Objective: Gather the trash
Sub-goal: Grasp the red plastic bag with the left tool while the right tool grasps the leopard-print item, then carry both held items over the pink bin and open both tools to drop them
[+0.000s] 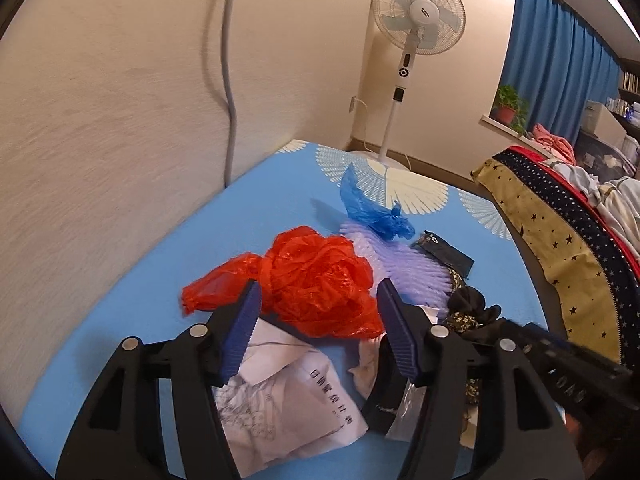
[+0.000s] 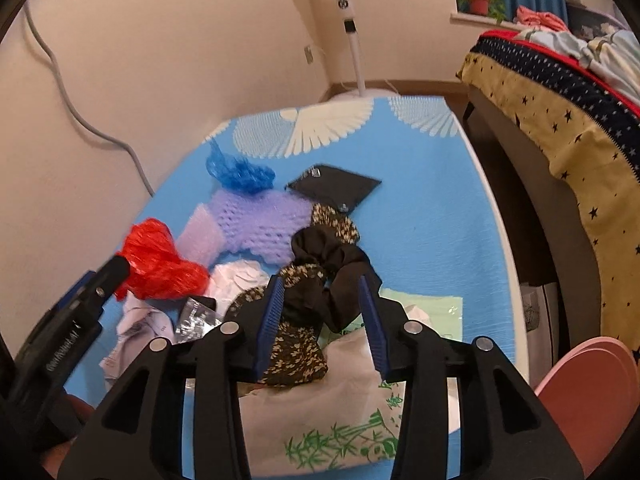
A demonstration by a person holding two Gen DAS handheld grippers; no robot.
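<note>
A pile of trash lies on a blue mat point(image 1: 132, 292). A crumpled red plastic bag point(image 1: 316, 280) sits just ahead of my open left gripper point(image 1: 318, 300), between its fingers; it also shows in the right wrist view point(image 2: 156, 260). Crumpled white paper point(image 1: 288, 392) lies below the left gripper. A blue plastic bag point(image 1: 368, 208), purple foam net point(image 1: 400, 264) and black pouch point(image 1: 444, 254) lie beyond. My open right gripper point(image 2: 322, 296) hovers over a black and patterned cloth point(image 2: 316, 292), not closed on it. A white bag with green print point(image 2: 344, 412) lies under it.
A wall with a grey cable point(image 1: 230, 92) runs along the left of the mat. A standing fan point(image 1: 416, 16) is at the far end. A bed with a starred cover point(image 2: 568, 120) stands on the right. A pink round object point(image 2: 596, 396) is at the lower right.
</note>
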